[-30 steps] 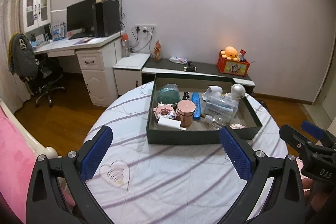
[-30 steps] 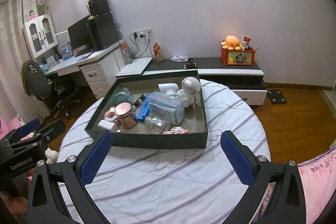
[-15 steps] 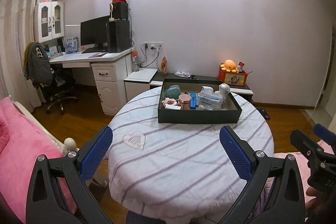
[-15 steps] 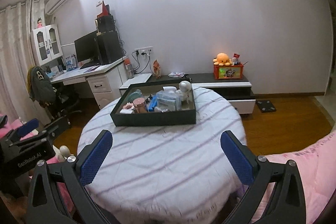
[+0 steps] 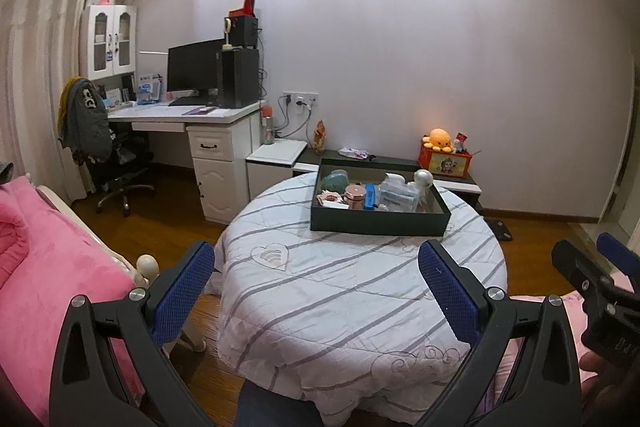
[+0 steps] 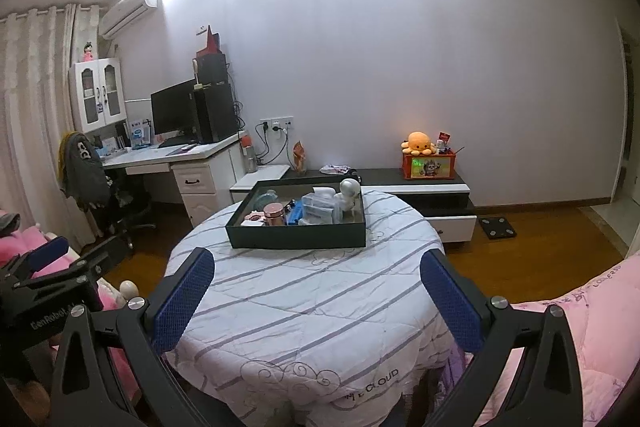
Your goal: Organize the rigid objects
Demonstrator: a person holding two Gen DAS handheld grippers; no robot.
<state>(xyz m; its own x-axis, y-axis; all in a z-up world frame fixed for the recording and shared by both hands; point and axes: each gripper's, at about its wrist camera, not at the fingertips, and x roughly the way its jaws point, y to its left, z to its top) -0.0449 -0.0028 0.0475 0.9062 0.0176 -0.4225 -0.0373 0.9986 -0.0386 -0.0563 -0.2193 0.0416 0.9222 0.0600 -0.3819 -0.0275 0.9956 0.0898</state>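
Observation:
A dark green tray (image 5: 378,223) (image 6: 296,237) stands on the far side of a round table with a striped white cloth (image 5: 352,287) (image 6: 304,299). It holds several small items: a pink jar (image 5: 355,195) (image 6: 273,214), a blue bar (image 5: 372,195), a clear plastic box (image 5: 398,194) (image 6: 320,209), a white round-headed figure (image 5: 423,179) (image 6: 349,191) and a teal piece (image 5: 335,181). My left gripper (image 5: 316,287) is open and empty, well back from the table. My right gripper (image 6: 316,291) is open and empty, also well back.
A white desk with a monitor (image 5: 192,71) and an office chair (image 5: 116,163) stand at the left. A low dark cabinet with an orange plush on a red box (image 5: 444,155) lines the far wall. Pink bedding (image 5: 44,267) (image 6: 576,327) lies on both sides.
Both grippers have pulled far back and up from the table. The tray, close a second ago, now looks small and distant. Both stay open and empty.

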